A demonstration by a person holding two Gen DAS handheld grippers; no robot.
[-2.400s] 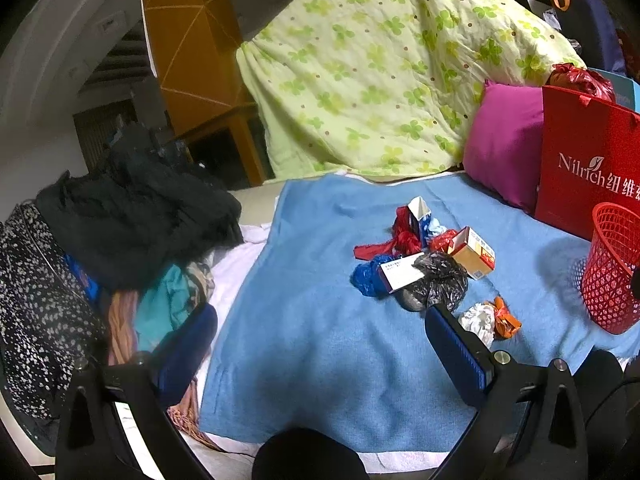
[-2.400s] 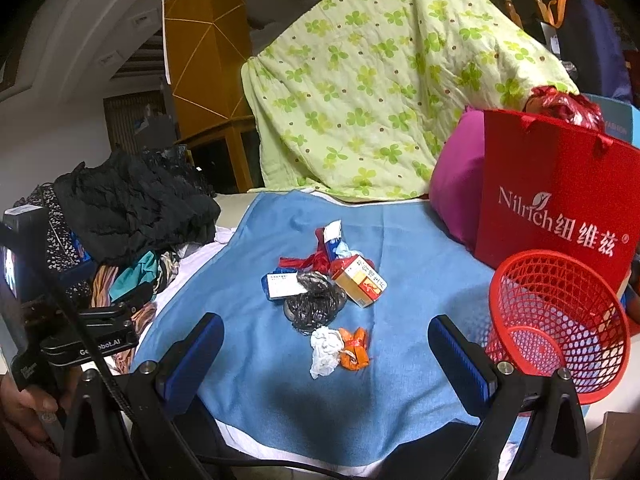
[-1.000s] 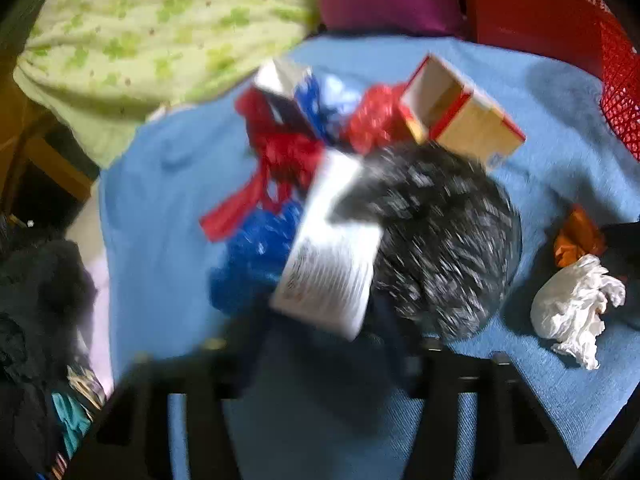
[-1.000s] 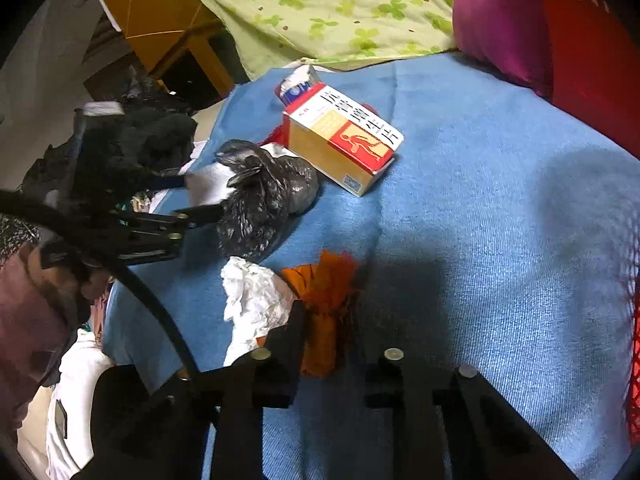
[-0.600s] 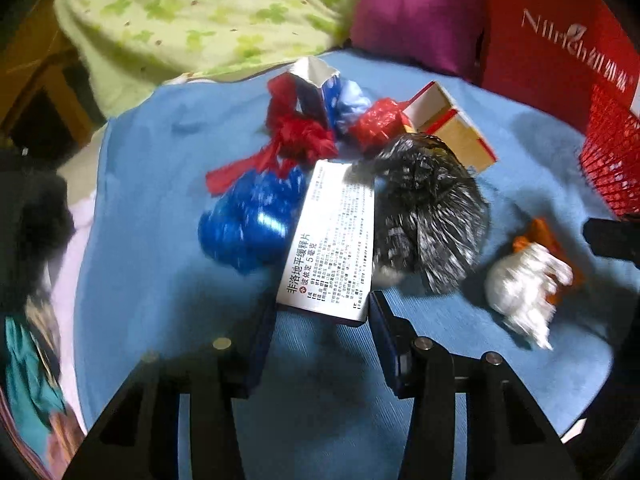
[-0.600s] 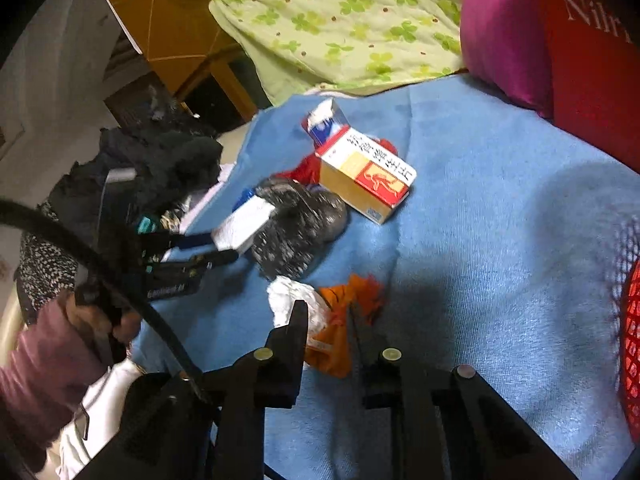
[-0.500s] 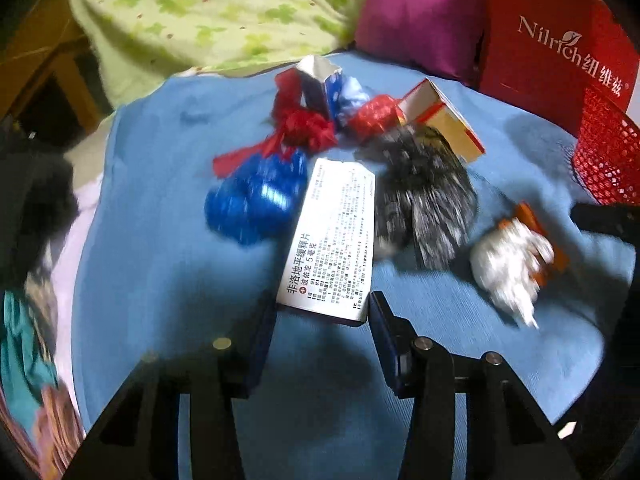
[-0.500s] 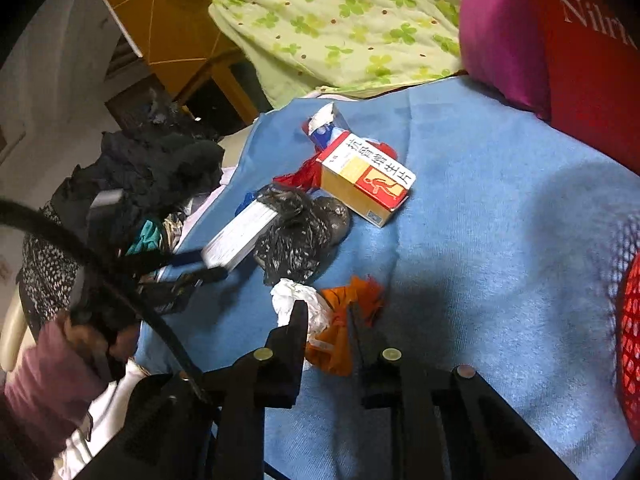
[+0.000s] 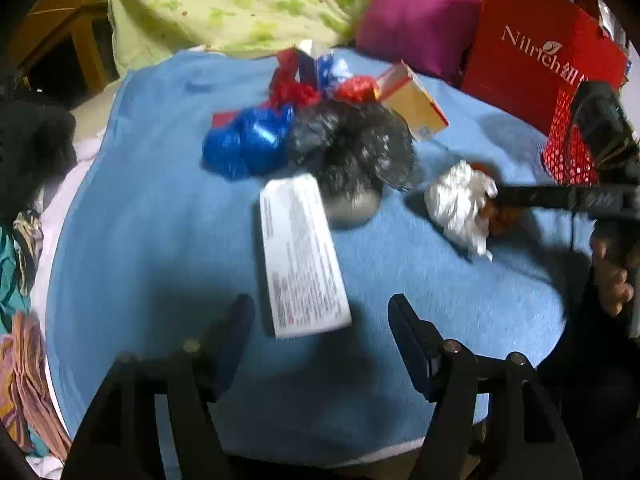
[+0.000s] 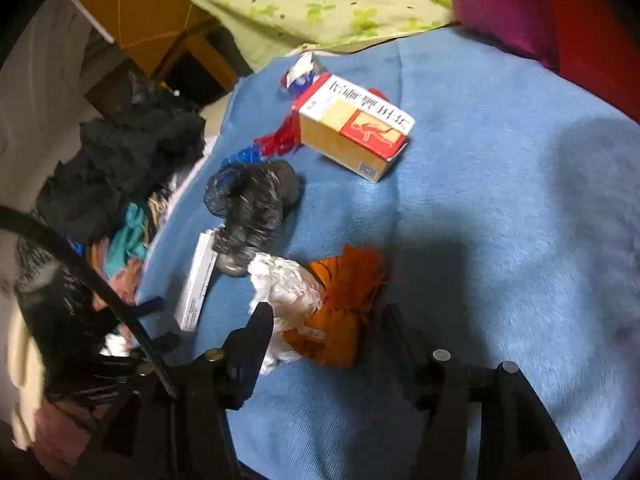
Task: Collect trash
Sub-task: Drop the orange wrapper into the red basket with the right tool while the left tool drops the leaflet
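Trash lies on a blue blanket (image 9: 140, 208). In the left wrist view a white printed box (image 9: 302, 256) lies loose on the blanket between the spread jaws of my open left gripper (image 9: 320, 316). Beyond it are a black bag (image 9: 352, 152), a blue wrapper (image 9: 248, 144), red wrappers (image 9: 296, 88) and a yellow-and-red carton (image 9: 416, 104). In the right wrist view my right gripper (image 10: 326, 328) is open around an orange wrapper (image 10: 344, 304) and crumpled white paper (image 10: 284, 284). The carton (image 10: 352, 124), black bag (image 10: 252, 204) and white box (image 10: 198, 284) lie beyond.
A red mesh basket (image 9: 568, 148) and a red paper bag (image 9: 532, 56) stand at the right. A magenta cushion (image 9: 424, 16) and a green flowered quilt (image 9: 224, 4) lie behind. A heap of clothes (image 10: 116, 168) lies left of the blanket.
My left gripper has opened and let go of the white box, which now lies on the blanket. My right gripper has opened wider around the orange wrapper and white paper.
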